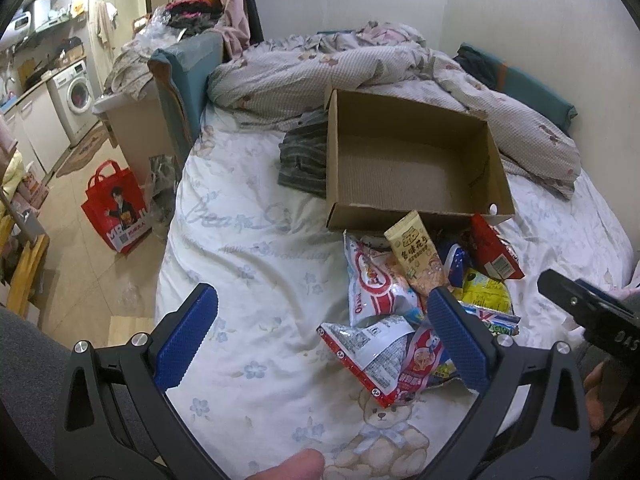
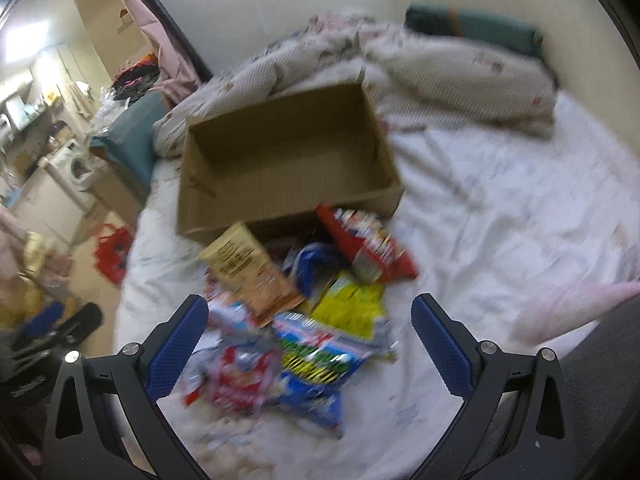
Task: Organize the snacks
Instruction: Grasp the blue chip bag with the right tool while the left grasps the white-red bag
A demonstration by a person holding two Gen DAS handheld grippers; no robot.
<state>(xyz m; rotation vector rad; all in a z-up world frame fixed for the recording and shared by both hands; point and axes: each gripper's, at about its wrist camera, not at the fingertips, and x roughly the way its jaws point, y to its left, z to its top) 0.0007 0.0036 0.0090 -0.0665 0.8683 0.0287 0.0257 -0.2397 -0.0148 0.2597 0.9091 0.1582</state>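
Observation:
An empty cardboard box (image 1: 412, 160) (image 2: 288, 152) sits open on the bed. A pile of snack packets (image 1: 424, 300) (image 2: 304, 320) lies just in front of it: a tan peanut packet (image 1: 418, 256) (image 2: 250, 272), a red bag (image 1: 494, 254) (image 2: 368, 248), a yellow-green packet (image 1: 486, 292) (image 2: 352, 308) and white-and-red bags (image 1: 374, 288). My left gripper (image 1: 322, 306) is open above the pile's left edge, holding nothing. My right gripper (image 2: 310, 316) hangs open over the pile, empty; its view is blurred. Its black body (image 1: 588, 312) shows at the right of the left wrist view.
A crumpled quilt (image 1: 360, 68) and teal cushions (image 1: 188, 76) lie behind the box. A dark striped cloth (image 1: 304, 156) lies against the box's left side. Left of the bed is floor with a red shopping bag (image 1: 116, 208) and a washing machine (image 1: 76, 96).

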